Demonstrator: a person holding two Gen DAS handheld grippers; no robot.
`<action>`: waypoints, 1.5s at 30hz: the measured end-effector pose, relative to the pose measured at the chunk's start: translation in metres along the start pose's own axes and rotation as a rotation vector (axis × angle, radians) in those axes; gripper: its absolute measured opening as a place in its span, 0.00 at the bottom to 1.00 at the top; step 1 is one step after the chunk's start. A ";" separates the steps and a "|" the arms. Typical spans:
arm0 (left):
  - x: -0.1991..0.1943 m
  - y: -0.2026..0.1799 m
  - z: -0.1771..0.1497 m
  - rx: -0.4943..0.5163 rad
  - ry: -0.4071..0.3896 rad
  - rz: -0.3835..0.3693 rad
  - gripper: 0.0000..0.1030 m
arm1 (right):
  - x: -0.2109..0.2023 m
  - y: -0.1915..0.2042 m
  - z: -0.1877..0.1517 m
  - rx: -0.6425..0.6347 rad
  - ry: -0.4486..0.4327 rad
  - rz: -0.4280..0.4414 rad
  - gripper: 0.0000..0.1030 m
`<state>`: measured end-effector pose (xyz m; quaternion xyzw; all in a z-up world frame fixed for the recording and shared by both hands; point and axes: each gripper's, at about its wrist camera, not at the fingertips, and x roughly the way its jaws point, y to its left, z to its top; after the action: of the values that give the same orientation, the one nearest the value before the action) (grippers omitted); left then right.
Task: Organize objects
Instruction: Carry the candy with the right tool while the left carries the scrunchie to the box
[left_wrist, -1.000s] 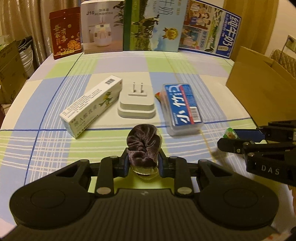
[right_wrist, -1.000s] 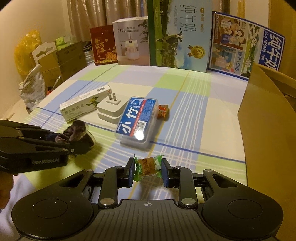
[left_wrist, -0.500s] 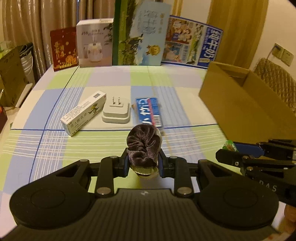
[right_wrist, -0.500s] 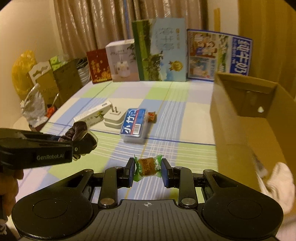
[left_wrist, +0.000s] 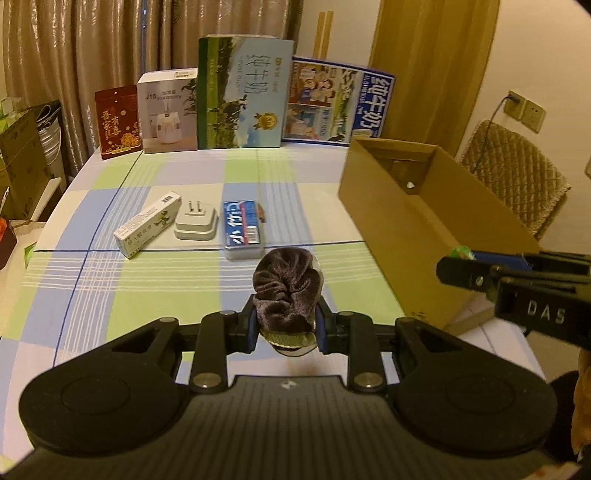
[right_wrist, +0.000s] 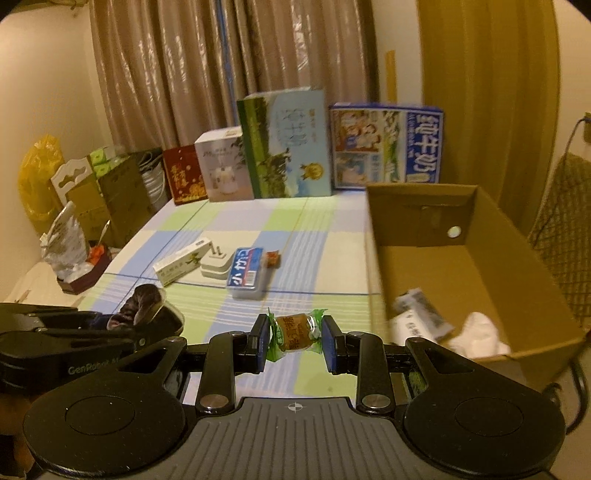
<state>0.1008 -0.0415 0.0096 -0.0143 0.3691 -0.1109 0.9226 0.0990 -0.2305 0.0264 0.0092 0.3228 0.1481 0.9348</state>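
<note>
My left gripper (left_wrist: 284, 326) clamps a dark velvet scrunchie (left_wrist: 286, 291) at lower centre; my right gripper (right_wrist: 296, 345) pinches a wrapped candy (right_wrist: 297, 332), with the cardboard box (right_wrist: 480, 266) at right holding what may be packets.

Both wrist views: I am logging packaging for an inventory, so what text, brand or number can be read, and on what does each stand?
"DAS": side of the right gripper.
"GenRobot.AI", partly hidden: side of the left gripper.
"J10": white humidifier box.
"纯牛奶": green milk carton.
"纯牛奶": blue milk carton.
"小竹": blue-labelled clear case.
Red box, ointment box, candy wrapper: print too blurred to read.
</note>
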 end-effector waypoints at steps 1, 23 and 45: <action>-0.004 -0.004 -0.001 0.005 -0.002 -0.002 0.23 | -0.005 -0.003 0.000 0.004 -0.004 -0.006 0.26; -0.027 -0.098 0.007 0.117 -0.028 -0.144 0.23 | -0.083 -0.101 -0.003 0.127 -0.086 -0.189 0.26; 0.025 -0.175 0.050 0.222 -0.011 -0.235 0.23 | -0.052 -0.161 0.019 0.151 -0.074 -0.200 0.26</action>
<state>0.1187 -0.2202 0.0473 0.0441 0.3452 -0.2580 0.9013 0.1150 -0.3980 0.0546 0.0530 0.2975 0.0288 0.9528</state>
